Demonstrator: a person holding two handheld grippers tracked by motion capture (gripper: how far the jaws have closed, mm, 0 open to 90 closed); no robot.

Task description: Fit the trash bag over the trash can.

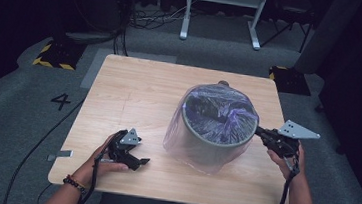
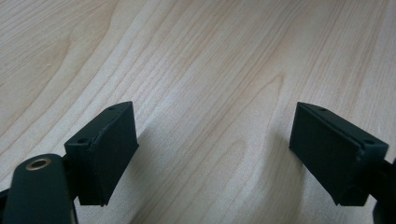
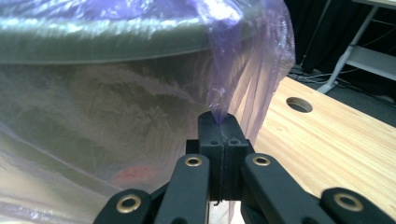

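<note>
Trouble, if it came, looked likeliest at the thin purple bag point(image 1: 216, 116) that lined the grey bin point(image 1: 205, 145) on the far right part of the bench point(image 1: 134, 92); the right gripper point(image 1: 260, 134) had its fingers pressed together on a pleat of that film just beside the rim, and in the right gripper view the plastic point(image 3: 243, 65) rose from the pinch point(image 3: 219, 122) in a taut, gathered fan; a hard or sideways pull from there could, I judged, tear the film at the pinch or let it slide out of so narrow a hold; the bin stood free on the wood with nothing steadying it, so a tug might also drag or tip it toward the near right edge; the left gripper point(image 1: 136, 159) rested well apart from the bin near the front left of the bench, its fingers point(image 2: 105, 151) spread wide over bare wood and holding nothing, so it was in no position to brace anything; loose film bunched around the bin's base could snag too.
</note>
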